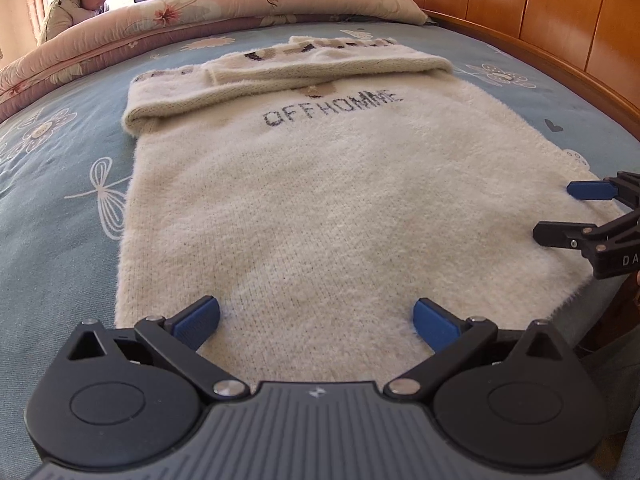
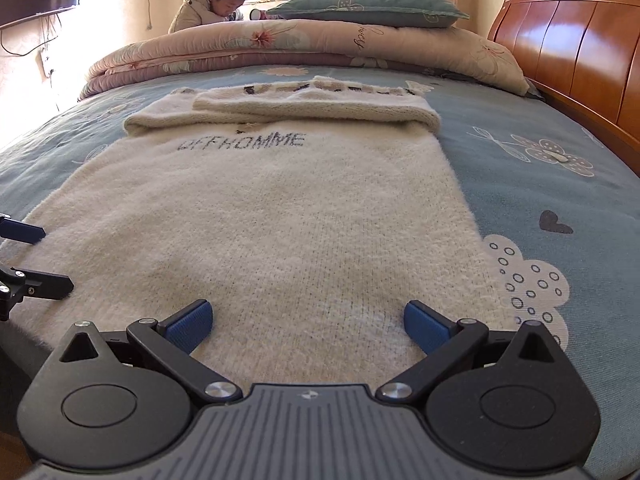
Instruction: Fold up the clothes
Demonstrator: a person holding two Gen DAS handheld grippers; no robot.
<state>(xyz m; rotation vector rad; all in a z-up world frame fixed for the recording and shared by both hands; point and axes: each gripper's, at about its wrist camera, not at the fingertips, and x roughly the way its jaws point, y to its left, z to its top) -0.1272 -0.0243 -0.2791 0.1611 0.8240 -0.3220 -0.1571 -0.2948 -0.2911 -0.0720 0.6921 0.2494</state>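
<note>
The cream sweater (image 1: 320, 200) lay flat on the blue flowered bed sheet (image 1: 60, 208), its near hem right at both tools. The left hand-held gripper (image 1: 318, 322) sat wide open, blue pads spread over the hem, nothing held. Beside it, the right hand-held gripper (image 2: 308, 320) was open too, fingers apart above the same edge. Far ahead of both, the sleeves (image 2: 316, 106) lay folded across the top, past the "OFFHOMME" lettering (image 2: 242, 142).
</note>
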